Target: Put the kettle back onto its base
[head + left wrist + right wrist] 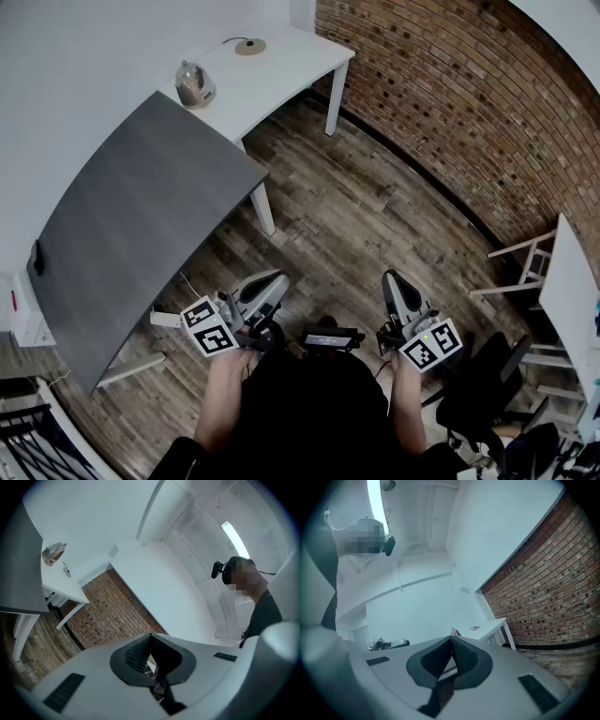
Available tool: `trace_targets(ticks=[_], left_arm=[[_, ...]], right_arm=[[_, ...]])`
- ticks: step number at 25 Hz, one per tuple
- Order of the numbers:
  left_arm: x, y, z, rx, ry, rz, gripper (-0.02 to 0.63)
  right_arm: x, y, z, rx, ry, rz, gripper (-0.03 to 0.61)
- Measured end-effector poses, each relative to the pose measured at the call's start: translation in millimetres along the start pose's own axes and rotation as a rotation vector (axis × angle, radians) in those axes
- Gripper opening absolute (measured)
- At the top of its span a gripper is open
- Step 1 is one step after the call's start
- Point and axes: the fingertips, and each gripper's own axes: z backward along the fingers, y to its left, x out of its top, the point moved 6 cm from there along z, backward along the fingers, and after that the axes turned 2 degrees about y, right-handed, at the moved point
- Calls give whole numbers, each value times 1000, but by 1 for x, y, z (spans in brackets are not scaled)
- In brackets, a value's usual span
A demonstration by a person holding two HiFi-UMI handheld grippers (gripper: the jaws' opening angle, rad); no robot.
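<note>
A small silver kettle (195,84) stands on the white table (281,70) far ahead; its round base (250,46), with a cord, lies apart from it, nearer the table's far end. Both grippers are held low in front of the person, well short of the tables. My left gripper (278,279) is shut and empty; in the left gripper view its jaws (150,638) meet, with the kettle (53,551) small at the upper left. My right gripper (389,277) is also shut and empty. In the right gripper view the base (475,628) shows beyond its closed jaws (451,641).
A dark grey table (141,225) adjoins the white one on the left. A brick wall (450,103) runs along the right. A black office chair (483,389) and another white table (572,291) stand at the right. Wooden floor (347,216) lies between me and the tables.
</note>
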Motion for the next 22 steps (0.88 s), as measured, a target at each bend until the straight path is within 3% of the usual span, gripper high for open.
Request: trace_targets(ticks=[10, 22], left_arm=[[-9, -12, -29, -21, 24, -31, 14], [-26, -26, -81, 0, 92, -85, 14]], right_arm=[[9, -15, 17, 13, -27, 5, 15], [20, -71, 49, 9, -90, -48, 15]])
